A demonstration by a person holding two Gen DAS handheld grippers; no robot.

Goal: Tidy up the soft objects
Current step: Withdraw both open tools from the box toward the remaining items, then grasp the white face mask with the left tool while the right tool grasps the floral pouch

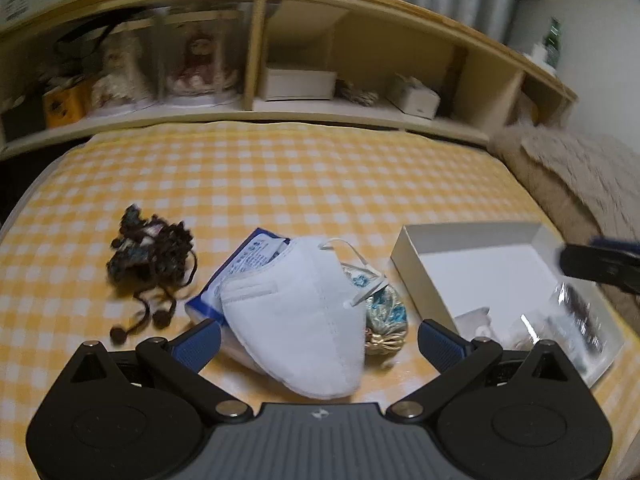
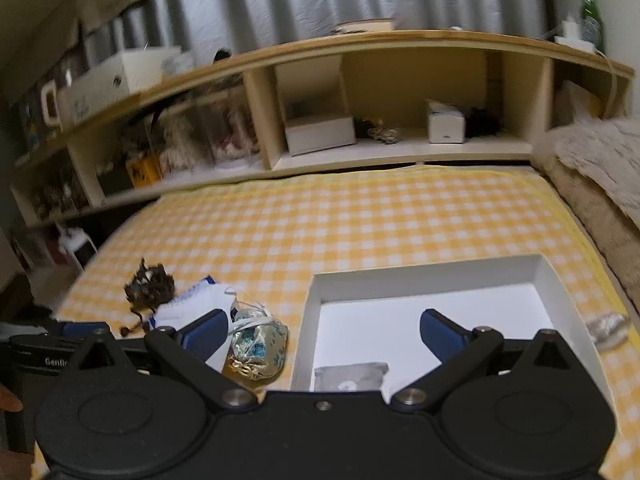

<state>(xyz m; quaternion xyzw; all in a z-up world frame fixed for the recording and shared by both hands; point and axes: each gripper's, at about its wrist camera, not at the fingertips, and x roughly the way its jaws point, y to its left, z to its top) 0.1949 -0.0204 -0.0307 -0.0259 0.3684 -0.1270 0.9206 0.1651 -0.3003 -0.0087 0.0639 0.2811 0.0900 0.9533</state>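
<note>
Both grippers spread wide over a yellow-and-white checked cloth (image 1: 280, 176), holding nothing.

The left gripper (image 1: 320, 338) hovers, fingers released, over a folded white fabric face mask (image 1: 296, 320) that lies on a blue-and-white plastic packet (image 1: 240, 264). Left of these sits a dark tangled yarn bundle with pompom cords (image 1: 152, 256); just right, touching the mask, lies a shiny blue-and-gold brocade pouch (image 2: 258, 350). The right gripper (image 2: 320, 334) is likewise released above the near left wall of a shallow white cardboard box (image 2: 432, 272), which holds a clear plastic bag (image 1: 568, 320) and a grey item too blurred to name.
</note>
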